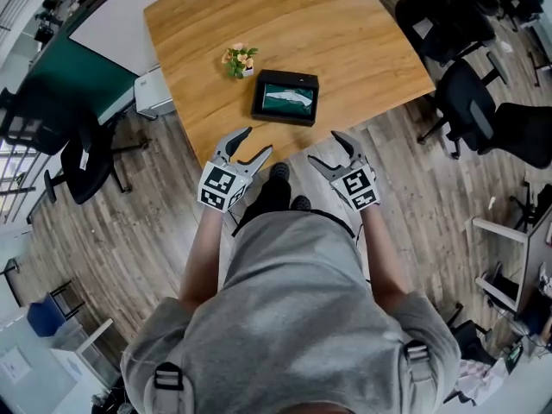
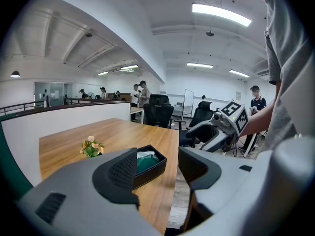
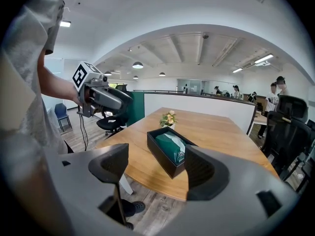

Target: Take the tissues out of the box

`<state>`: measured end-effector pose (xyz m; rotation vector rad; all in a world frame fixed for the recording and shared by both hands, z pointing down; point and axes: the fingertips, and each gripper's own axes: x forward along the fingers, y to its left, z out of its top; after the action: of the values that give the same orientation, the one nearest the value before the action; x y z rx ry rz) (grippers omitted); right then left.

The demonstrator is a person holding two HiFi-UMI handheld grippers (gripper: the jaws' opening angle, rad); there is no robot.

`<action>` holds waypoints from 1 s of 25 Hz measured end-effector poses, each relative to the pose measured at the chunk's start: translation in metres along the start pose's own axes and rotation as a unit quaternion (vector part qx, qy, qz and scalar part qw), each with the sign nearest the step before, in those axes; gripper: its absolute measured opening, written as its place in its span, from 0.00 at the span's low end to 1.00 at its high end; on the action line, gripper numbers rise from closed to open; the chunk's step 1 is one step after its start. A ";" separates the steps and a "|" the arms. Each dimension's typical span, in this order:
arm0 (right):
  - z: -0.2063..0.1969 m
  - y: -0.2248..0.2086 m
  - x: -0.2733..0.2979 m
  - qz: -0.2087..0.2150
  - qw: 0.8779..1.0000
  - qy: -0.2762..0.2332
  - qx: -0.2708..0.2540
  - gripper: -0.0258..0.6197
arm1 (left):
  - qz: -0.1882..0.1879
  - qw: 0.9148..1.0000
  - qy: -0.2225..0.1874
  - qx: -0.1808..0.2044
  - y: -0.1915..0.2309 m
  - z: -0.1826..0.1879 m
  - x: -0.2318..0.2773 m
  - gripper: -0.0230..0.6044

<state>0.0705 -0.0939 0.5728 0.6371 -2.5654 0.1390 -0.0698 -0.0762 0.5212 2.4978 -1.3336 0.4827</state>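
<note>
Left tool [image 1: 257,141] and right tool [image 1: 325,147] hang open and empty before the tabletop [image 1: 345,33]; tissues [image 1: 289,99] lie in the box [image 1: 285,119], none removed yet.

No word, number or brand name can be read in any view. The only printed signs are the black-and-white square markers [image 1: 220,187] on the cube of the left gripper [image 1: 259,140], and the same kind on the cube of the right gripper [image 1: 322,146]. They are patterns of blocks, without letters or digits. The green tissue pack [image 3: 171,146] in the black box [image 1: 283,120] shows no print that is clear enough to read. The other things on the table and in the room are too small or too blurred to show any writing.
</note>
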 end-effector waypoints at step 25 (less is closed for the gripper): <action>0.002 -0.056 0.044 -0.089 0.995 0.038 0.040 0.58 | -0.124 0.989 0.035 0.067 0.051 0.002 0.086 0.47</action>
<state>0.0618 -0.1619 0.5911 0.8689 -2.4261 0.2017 -0.0672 -0.1682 0.5586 2.6803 -0.9758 0.6143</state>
